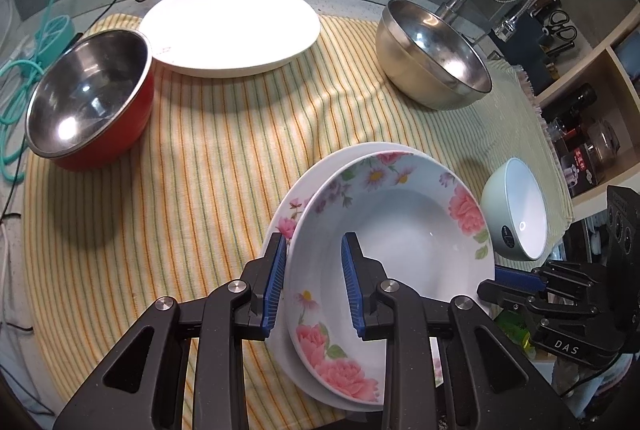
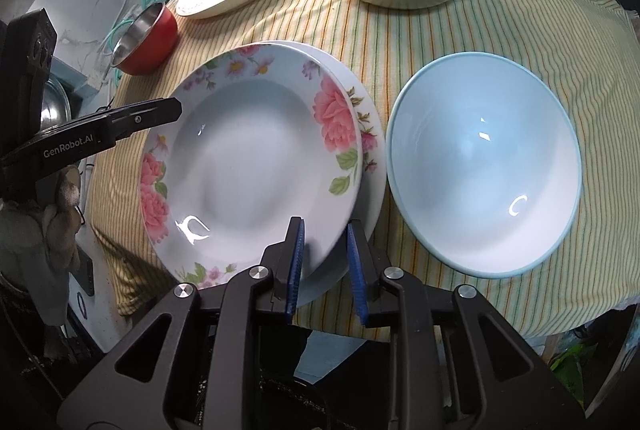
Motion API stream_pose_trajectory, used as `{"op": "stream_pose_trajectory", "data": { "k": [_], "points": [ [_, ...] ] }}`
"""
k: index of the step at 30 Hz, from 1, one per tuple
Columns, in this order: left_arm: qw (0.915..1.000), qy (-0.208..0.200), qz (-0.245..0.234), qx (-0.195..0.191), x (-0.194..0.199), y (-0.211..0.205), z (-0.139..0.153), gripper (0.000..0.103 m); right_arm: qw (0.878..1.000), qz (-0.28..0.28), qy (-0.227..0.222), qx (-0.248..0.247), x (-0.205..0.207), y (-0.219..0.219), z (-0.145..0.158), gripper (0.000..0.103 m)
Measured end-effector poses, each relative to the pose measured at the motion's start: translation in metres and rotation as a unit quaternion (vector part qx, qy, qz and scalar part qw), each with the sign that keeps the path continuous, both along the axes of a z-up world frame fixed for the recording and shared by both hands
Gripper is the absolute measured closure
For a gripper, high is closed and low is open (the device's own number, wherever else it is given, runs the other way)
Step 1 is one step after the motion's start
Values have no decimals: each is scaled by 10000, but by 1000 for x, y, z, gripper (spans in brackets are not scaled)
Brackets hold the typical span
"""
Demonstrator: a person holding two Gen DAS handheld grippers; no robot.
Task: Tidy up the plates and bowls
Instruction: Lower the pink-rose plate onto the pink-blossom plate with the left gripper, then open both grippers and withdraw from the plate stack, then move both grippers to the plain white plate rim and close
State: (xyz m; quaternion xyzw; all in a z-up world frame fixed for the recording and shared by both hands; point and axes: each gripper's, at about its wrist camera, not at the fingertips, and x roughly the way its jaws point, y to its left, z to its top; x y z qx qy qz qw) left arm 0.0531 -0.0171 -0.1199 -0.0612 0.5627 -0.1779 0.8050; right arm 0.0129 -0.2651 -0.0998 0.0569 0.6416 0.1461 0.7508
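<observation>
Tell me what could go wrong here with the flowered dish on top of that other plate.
1. The flowered dish sits off-centre on the plate beneath, so it could slide or clatter as it settles.
2. The left gripper and right gripper straddle opposite rims; uneven pulls could tip it.
3. The light blue bowl stands close beside the stack and could get knocked.

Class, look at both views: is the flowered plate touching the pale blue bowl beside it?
Apart. The right wrist view shows striped cloth between the flowered plate and the pale blue bowl.
</observation>
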Motion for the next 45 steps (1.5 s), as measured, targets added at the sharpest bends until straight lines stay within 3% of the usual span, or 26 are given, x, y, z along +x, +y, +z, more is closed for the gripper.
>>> {"op": "stream_pose_trajectory", "data": {
  "k": [4, 6, 13, 28, 38, 45],
  "points": [
    [10000, -51, 42, -60, 1, 2, 6, 78, 9999, -18, -99, 62, 0, -2, 7, 76],
    [9999, -81, 79, -97, 1, 4, 9, 78, 9998, -19, -175, 109, 0, -3, 14, 69],
    [9989, -210, 314, -269, 8, 13, 24, 63, 9977, -119, -523, 425, 2, -13, 40, 46],
    [9961, -548, 544, -430, 33, 35, 55, 62, 9898, -511, -987, 894, 30, -32, 78, 46],
    [9961, -827, 257, -174, 88, 73, 76, 62, 9838, -504, -1115, 1307, 59, 12, 87, 46],
    [9982, -493, 183, -299, 148, 105, 60, 62, 9833, -651, -960, 1406, 93, 44, 71, 46]
  ]
}}
